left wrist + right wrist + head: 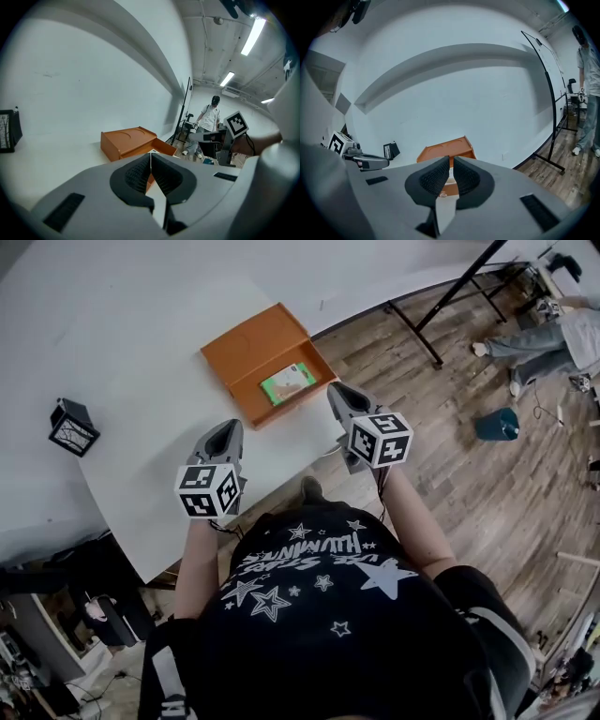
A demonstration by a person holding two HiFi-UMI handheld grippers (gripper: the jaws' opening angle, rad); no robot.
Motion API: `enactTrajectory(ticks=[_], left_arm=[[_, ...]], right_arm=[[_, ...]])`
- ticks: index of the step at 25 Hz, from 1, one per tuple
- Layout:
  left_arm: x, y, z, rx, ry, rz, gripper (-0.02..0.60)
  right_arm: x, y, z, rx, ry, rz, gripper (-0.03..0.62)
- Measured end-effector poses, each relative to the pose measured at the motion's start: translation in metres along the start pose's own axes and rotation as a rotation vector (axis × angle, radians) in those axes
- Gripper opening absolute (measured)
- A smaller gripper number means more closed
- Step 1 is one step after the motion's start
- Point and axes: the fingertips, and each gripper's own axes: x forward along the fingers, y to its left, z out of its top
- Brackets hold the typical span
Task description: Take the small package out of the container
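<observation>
Plainly, nothing is gripped yet. The small green package (288, 383) lies flat in the open half of the orange container (246, 352), which sits on the white bench (141, 324) near its edge. The package rests toward the end nearest the right gripper (337, 390), close to that side's walls.

The left gripper (225, 430) hangs just short of the container with its 2 jaws pressed together on nothing. In the right gripper view the right gripper (451, 161) has its jaws a sliver apart, also with nothing between them, and the container (445, 151) shows straight ahead.

The package looks thin and light, so weight should be no trouble. Whether it is a soft pouch or a stiff little carton I cannot tell (the green face has some pale print, too small to read). The difficulty is likely its posture: lying flat on the container floor, it offers no upright edge. The nearby walls also leave little room for a jaw to come down beside it.

The best hold is probably across 1 of its short edges, with the jaws opened wider first. 1 jaw would slide under the free side that faces the middle of the container. If its surface is glossy it may skate away, so a firm, shallow pinch seems wise.

The container itself looks light enough to shift, so the left gripper could steady its wall.
</observation>
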Motion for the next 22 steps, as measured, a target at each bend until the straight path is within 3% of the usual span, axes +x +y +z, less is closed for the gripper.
enactTrajectory(ticks=[8,11,16,19,22], left_arm=[[0.061,-0.017,0.011,0.112,0.108,-0.026,0.038],[0.084,-0.024,0.009,0.154,0.164,-0.053,0.132],[0.112,-0.025,-0.003,0.267,0.289,-0.073,0.207],[0.126,-0.027,-0.013,0.308,0.38,-0.103,0.295],[0.138,-0.028,-0.017,0.337,0.431,-0.104,0.307]], right_arm=[[0.021,-0.042,0.018,0.004,0.013,0.04,0.054],[0.026,-0.055,0.021,0.008,0.021,0.055,0.054],[0.036,-0.07,0.022,0.03,0.036,0.07,0.054],[0.039,-0.076,0.027,0.05,0.019,0.083,0.054],[0.04,-0.085,0.03,0.059,0.015,0.087,0.054]])
